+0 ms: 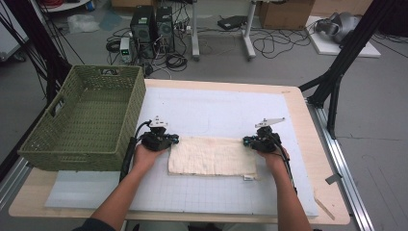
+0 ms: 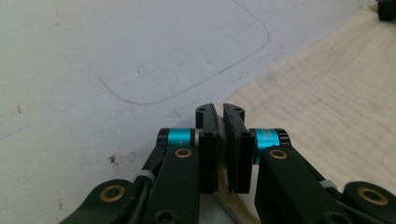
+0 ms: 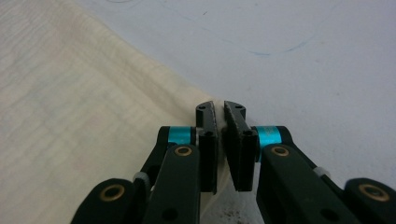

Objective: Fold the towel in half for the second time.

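A cream cloth (image 1: 211, 156) lies folded flat on the white mat (image 1: 216, 108) in the middle of the table. My left gripper (image 1: 173, 140) is at the cloth's far left corner, and in the left gripper view the left gripper (image 2: 219, 112) has its jaws shut on the cloth (image 2: 327, 93) edge, a strip of fabric showing between them. My right gripper (image 1: 247, 141) is at the far right corner. In the right gripper view the right gripper (image 3: 220, 108) is shut where the cloth (image 3: 70, 93) edge runs in between its jaws.
A green woven basket (image 1: 72, 154) stands at the table's left side, close to my left hand. Bare mat stretches beyond the cloth to the far edge. Cables, computer cases and stand legs are on the floor behind the table (image 1: 296, 103).
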Tool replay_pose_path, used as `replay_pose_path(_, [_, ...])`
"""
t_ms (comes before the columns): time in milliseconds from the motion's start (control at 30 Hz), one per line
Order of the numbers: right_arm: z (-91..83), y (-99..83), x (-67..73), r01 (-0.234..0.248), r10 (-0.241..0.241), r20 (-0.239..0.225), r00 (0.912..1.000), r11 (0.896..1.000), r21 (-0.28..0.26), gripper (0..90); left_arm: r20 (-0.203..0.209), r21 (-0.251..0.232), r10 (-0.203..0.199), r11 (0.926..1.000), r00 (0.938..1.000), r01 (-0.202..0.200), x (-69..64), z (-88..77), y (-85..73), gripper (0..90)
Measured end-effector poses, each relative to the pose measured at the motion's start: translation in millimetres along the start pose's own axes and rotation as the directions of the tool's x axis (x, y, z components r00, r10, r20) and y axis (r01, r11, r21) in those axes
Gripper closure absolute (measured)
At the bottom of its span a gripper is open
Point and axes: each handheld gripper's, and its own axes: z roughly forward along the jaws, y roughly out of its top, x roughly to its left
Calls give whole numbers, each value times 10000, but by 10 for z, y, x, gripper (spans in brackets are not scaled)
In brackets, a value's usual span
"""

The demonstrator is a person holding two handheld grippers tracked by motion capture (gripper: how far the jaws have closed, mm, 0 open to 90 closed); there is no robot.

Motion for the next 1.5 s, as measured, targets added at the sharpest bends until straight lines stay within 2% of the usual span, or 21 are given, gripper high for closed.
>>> replay_pose_path(67, [-32,-1,0,16,-9,165,9999,9991,-421,843,-126,-460,-135,9989,9998,129,4,-38,24,850])
replay_pose_path(133, [-62,4,20,119,-95,318,9994,9970,-766,843,-196,-713,-103,9974,9998,89,-14,-67,42,850])
replay_pose_path(233, [-96,3,77,520,-474,551,9974,9951,-842,843,-117,-734,33,9973,9999,-41,-26,-108,48,849])
replay_pose_path(333, [-156,-8,120,804,-746,582,9955,9914,-1031,842,85,-924,48,9957,10000,-40,-33,-154,46,847])
replay_pose_path(533, [-251,-73,182,1094,-1035,496,9934,9845,-1369,841,156,-947,663,9934,9977,-646,-118,-255,25,843])
replay_pose_path(700, [-332,-139,266,1257,-1206,418,9918,9799,-1549,838,334,-1218,675,9906,9972,-630,-175,-337,-45,843])
replay_pose_path(733, [-347,-155,281,1304,-1256,398,9913,9785,-1596,837,374,-1079,755,9916,9964,-711,-184,-350,-50,843])
replay_pose_path(867, [-404,-219,331,1380,-1331,395,9903,9753,-1725,834,443,-1194,885,9894,9951,-827,-238,-397,-65,842])
replay_pose_path(967, [-450,-267,359,1360,-1313,373,9906,9732,-1857,831,531,-1130,925,9899,9943,-860,-275,-425,-113,842])
replay_pose_path(1067, [-494,-300,394,1441,-1396,371,9895,9704,-1939,830,492,-1005,1133,9891,9923,-1079,-319,-450,-174,842])
replay_pose_path(1200, [-524,-361,460,1636,-1586,416,9865,9682,-1894,829,659,-1035,1127,9890,9914,-1055,-374,-500,-254,842])
replay_pose_path(1233, [-535,-384,475,1650,-1605,391,9863,9683,-1876,828,682,-1047,1088,9893,9917,-1013,-388,-506,-276,841])
replay_pose_path(1500, [-594,-545,550,1597,-1550,395,9871,9696,-1857,823,733,-835,1544,9854,9853,-1482,-478,-569,-354,840])
